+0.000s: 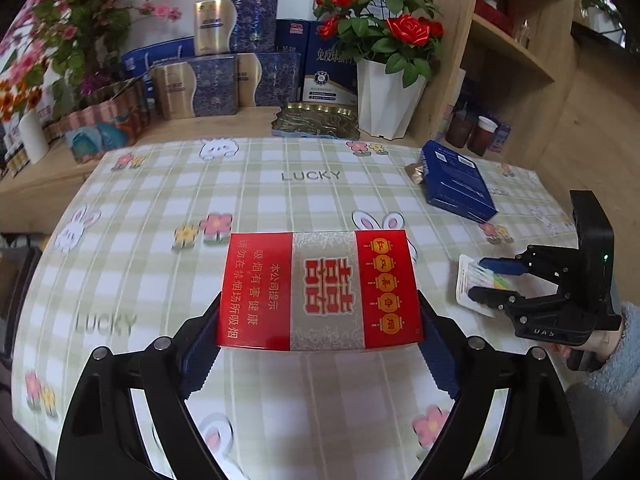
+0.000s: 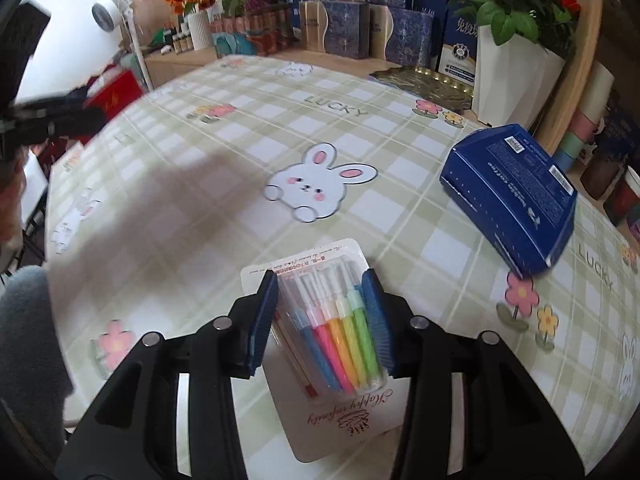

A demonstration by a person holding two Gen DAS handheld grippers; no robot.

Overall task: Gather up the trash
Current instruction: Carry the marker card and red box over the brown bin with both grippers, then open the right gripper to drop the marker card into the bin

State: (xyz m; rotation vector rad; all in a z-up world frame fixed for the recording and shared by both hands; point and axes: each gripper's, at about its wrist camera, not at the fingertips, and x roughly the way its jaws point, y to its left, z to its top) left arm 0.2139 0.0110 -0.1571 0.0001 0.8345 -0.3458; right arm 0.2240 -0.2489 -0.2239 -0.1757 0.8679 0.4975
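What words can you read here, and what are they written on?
"LUCKY": tablecloth
"吸烟有害健康": red carton in the left gripper
"Happy" plus an unclear word: candle pack in the right gripper
"coffee": blue box
Barcodes and fine print: too small

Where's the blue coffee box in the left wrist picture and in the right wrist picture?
Left wrist view: blue coffee box lies at the right, on the tablecloth's far side.
Right wrist view: the same box lies right of centre, past the rabbit print.
Shared landmark: the white vase of red roses stands behind it.
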